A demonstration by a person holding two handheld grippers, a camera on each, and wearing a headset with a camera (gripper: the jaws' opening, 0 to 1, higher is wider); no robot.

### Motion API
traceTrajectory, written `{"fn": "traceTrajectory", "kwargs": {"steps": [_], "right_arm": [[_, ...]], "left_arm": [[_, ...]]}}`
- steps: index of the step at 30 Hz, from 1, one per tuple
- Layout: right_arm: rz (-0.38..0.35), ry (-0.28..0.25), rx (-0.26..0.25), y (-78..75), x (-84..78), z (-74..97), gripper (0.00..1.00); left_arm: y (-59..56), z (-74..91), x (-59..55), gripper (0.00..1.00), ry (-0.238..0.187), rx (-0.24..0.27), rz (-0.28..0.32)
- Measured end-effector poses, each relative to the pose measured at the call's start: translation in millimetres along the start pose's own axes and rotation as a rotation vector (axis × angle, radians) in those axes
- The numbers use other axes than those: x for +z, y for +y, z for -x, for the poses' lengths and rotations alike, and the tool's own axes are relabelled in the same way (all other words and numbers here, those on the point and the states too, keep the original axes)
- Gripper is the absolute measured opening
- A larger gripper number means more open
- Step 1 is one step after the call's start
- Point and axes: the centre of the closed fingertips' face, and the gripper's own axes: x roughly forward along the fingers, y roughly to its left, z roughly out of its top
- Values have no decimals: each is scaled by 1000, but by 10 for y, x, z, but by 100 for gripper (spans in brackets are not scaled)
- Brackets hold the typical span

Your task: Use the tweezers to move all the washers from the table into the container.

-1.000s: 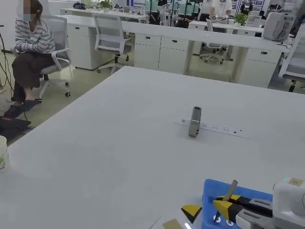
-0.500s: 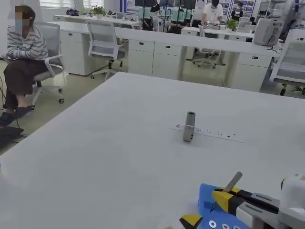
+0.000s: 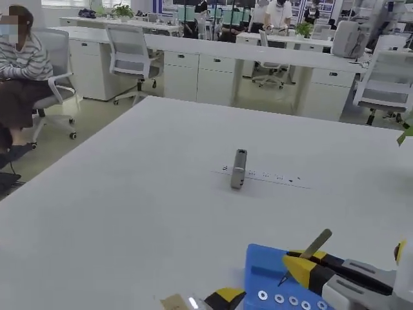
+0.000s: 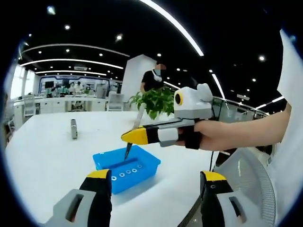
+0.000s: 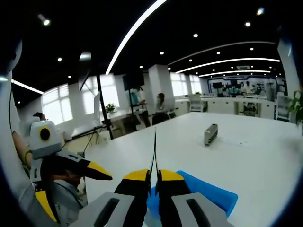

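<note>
The right gripper is clamped on the tweezers, their tip angled down over the washers in the blue container, seemingly for a drop. The left gripper hovers just left of it, jaws apart and empty.

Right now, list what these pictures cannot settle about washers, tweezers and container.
Number of washers: head view, row runs under the right gripper; left gripper view, too small.
Tip of the tweezers: head view, too small to show any held washer.
Near end of the container: cut by head view's bottom edge.

left gripper agape, right gripper clamped
</note>
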Motion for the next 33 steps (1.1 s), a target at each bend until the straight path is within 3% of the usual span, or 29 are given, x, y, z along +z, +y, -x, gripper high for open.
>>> {"fn": "traceTrajectory", "kwargs": {"steps": [8,17,23,27,29,33], "right_arm": [[19,38,49,92,-142,316,4],[57,126,152,193,-338,647,4],[83,187,232,295,-494,802,4],[106,213,275,350,-539,845,4],[113,219,297,379,-537,867,4],[137,225,355,439,-526,901,3]], "left_arm": [[95,52,27,66,-12,34,42],[-13,21,-39,42,80,-38,46],[-144,-4,137,25,101,-116,-27],[-247,-45,261,28,106,-194,18],[-251,-67,322,28,103,-201,-1],[-370,-89,439,31,105,-280,4]]}}
